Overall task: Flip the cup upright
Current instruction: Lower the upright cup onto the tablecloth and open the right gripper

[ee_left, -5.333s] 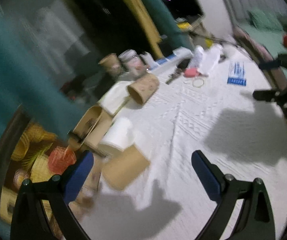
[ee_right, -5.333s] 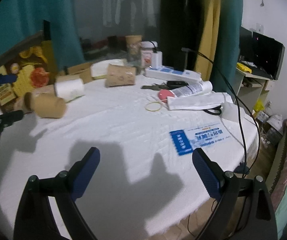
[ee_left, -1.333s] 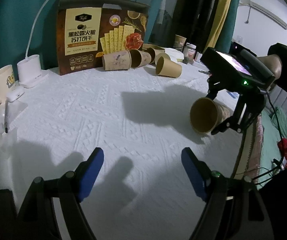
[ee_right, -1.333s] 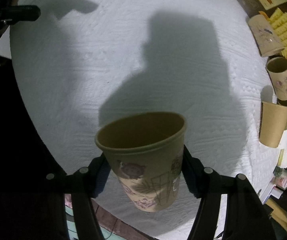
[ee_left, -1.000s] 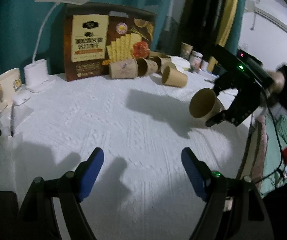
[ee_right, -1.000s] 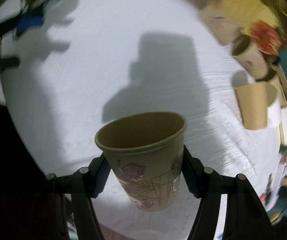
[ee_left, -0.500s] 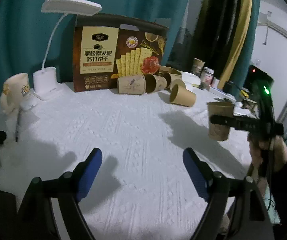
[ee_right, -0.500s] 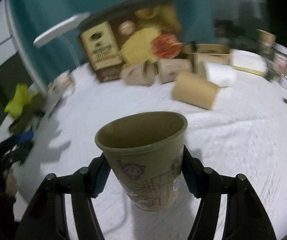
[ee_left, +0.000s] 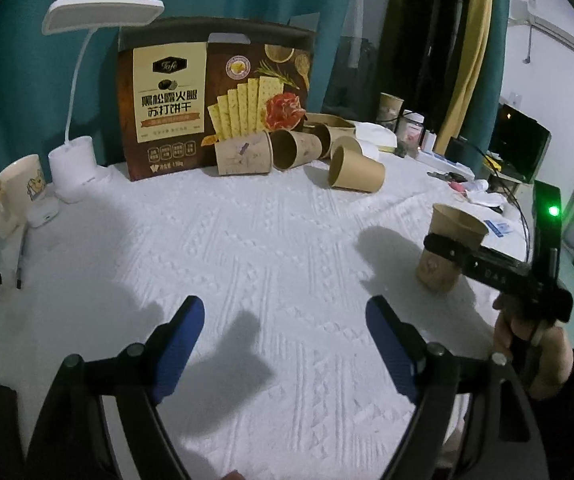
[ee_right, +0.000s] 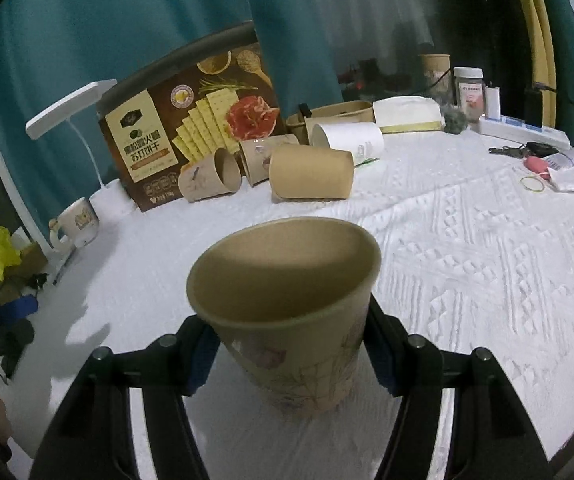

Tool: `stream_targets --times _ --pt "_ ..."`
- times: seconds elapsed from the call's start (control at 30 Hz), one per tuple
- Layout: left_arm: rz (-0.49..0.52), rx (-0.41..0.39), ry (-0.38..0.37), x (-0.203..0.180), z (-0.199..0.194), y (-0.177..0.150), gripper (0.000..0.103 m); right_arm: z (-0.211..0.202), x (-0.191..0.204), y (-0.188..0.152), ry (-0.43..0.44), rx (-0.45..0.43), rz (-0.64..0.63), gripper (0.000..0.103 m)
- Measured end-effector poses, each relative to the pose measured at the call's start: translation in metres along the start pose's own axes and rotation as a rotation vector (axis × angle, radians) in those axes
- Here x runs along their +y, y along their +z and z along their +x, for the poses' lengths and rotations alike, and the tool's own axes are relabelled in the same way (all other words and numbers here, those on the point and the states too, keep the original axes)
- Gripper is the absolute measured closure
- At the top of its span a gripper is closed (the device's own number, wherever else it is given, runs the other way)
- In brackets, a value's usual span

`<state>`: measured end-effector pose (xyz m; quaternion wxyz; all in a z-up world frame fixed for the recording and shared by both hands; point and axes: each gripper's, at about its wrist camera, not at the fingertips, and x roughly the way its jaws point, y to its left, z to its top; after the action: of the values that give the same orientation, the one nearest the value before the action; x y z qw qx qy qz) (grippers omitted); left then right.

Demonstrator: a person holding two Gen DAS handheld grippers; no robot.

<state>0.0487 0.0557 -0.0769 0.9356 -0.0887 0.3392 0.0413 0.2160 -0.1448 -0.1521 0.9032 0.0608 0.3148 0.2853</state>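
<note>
Item: cup (ee_right: 287, 304), brown paper, floral print. We find it upright, mouth up, at the near right of the white surface (ee_left: 271, 248), its base seemingly resting on the cloth, though the contact is hard to judge. In the left view the same cup (ee_left: 449, 256) stands well apart from the other cups.

Right claw (ee_right: 291, 354): we note its blue pads pinching the cup from both sides, below the rim.

Left claw (ee_left: 285, 350): spread wide, nothing between its fingers, held over the surface near its front edge.

Also on the surface, at the back:
- cracker box (ee_left: 211, 100), upright against the teal curtain;
- several paper cups on their sides before the box, among them a plain brown one (ee_left: 355, 170) lying nearest to us;
- white lamp (ee_left: 83, 80), left of the box;
- mug (ee_left: 15, 194), left of the lamp.
</note>
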Motion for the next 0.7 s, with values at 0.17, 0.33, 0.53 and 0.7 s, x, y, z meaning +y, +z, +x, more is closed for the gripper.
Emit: stream_targets --times 0.17,0.33,0.53,0.7 --pt "0.011 -0.011 0.017 -0.003 0.000 -0.001 0.020 -0.008 0.006 -0.011 -0.045 -0.013 -0.034 0.041" --pt "0.015 -0.002 0.018 -0.004 0.001 -0.002 0.020 -0.010 0.012 -0.016 -0.060 -0.015 -0.068 0.041" --pt "0.014 0.040 0.000 -0.003 0.003 -0.005 0.020 -0.012 0.015 -0.018 -0.072 -0.005 -0.087 0.041" --pt "-0.001 0.060 -0.040 0.000 0.001 -0.010 0.020 -0.008 0.017 -0.023 -0.089 0.048 -0.087 0.040"
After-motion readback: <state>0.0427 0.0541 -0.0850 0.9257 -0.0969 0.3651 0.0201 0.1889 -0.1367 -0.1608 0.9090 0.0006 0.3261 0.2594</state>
